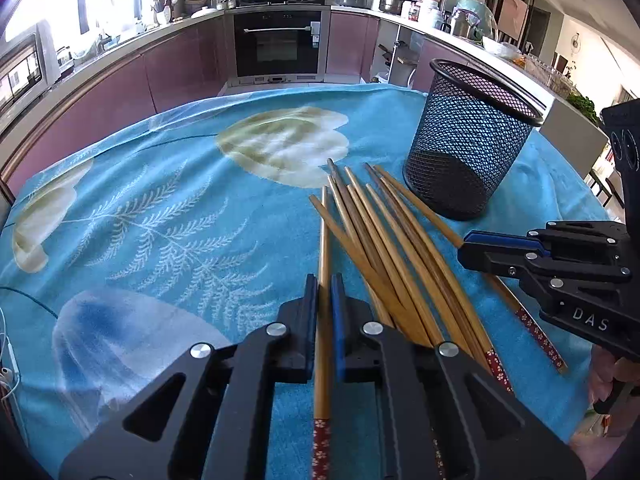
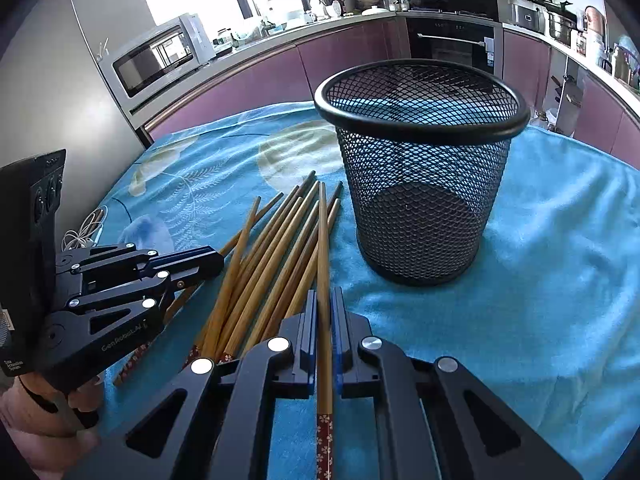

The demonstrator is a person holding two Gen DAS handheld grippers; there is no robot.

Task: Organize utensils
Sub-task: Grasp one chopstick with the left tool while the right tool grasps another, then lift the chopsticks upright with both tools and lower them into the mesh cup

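You are holding one gripper in each hand over a surface [image 1: 160, 184] draped in a blue floral cloth.

Left gripper [image 1: 323, 284]: its fingers are clamping a single bamboo chopstick [image 1: 323, 248]. The chopstick is running lengthwise between the blue pads, with its red patterned end toward the camera and its plain tip pointing away. In the right wrist view, this gripper [image 2: 218, 258] is sitting at the left, beside the pile.

Right gripper [image 2: 324, 300]: its fingers are likewise closing on one chopstick [image 2: 323, 240], which is pointing forward toward the left side of the mesh holder. In the left wrist view, this gripper [image 1: 464, 246] is entering from the right, with its tip over the rightmost chopsticks.

Chopstick pile [image 1: 384, 240]: the remaining chopsticks are lying loosely fanned on the cloth between the two grippers, tips pointing away from you and several crossing one another. The pile [image 2: 264, 256] is resting just left of the holder.

Mesh holder [image 2: 420, 168]: the black wire cup is standing upright on the cloth, just beyond and to the right of the pile, with nothing visible inside it. In the left wrist view the holder [image 1: 472, 140] is appearing at the upper right.
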